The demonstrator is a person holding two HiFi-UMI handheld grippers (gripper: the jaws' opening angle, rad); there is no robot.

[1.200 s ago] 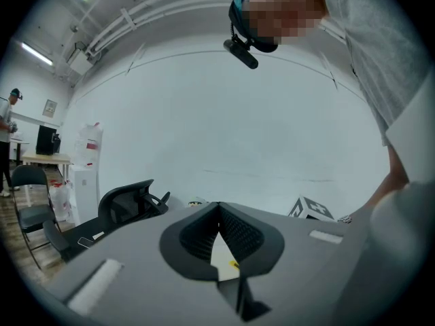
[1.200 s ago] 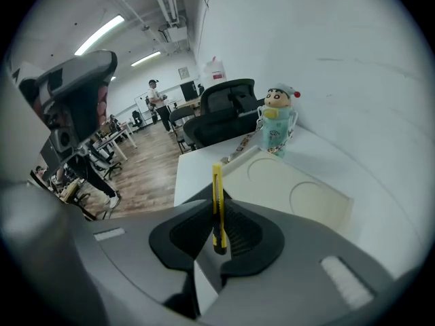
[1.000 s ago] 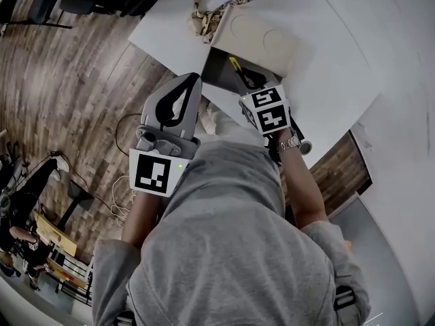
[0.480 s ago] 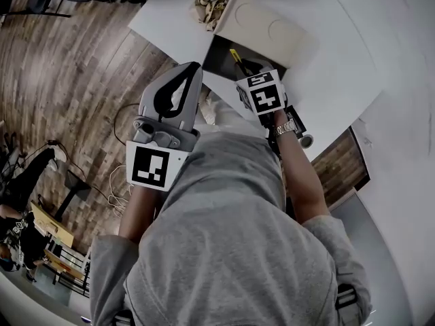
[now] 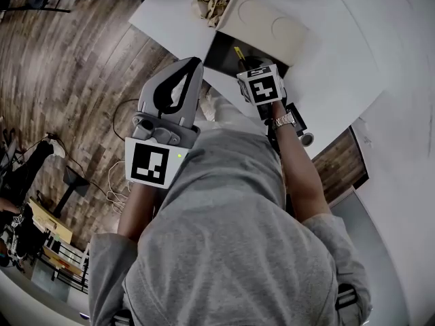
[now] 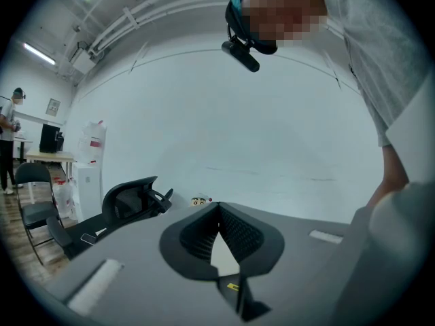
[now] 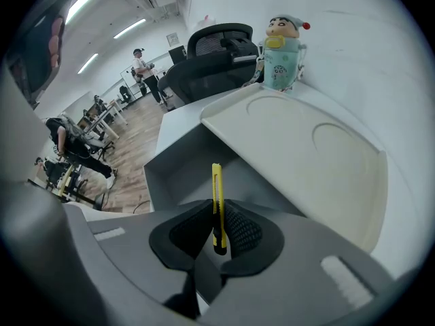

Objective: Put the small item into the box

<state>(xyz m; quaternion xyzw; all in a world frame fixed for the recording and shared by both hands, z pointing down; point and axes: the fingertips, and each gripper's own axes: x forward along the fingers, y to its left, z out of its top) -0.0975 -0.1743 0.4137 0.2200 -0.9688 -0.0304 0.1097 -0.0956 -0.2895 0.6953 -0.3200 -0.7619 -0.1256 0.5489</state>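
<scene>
A slim yellow utility knife [image 7: 216, 206] stands upright between the jaws of my right gripper [image 7: 217, 217], which is shut on it. In the head view the knife [image 5: 238, 53] pokes out over the open grey box [image 5: 224, 49], with the right gripper [image 5: 247, 64] at the box's near edge. The box's grey inside [image 7: 178, 170] lies just beyond the jaws, and its white lid [image 7: 302, 151] is folded back to the right. My left gripper [image 5: 189, 64] is held off the table's left edge, shut and holding nothing. The left gripper view has the left gripper [image 6: 218, 208] aimed at a bare wall.
A cartoon-figure bottle [image 7: 281, 45] with a spotted strap [image 5: 213, 3] stands on the white table [image 5: 340, 60] behind the lid. Black office chairs [image 7: 216, 46] sit past the table, with wooden floor [image 5: 75, 80] to the left. People stand far back in the room.
My right gripper has carried the knife forward, up to the open box. The left gripper has lifted a little and stays shut.
</scene>
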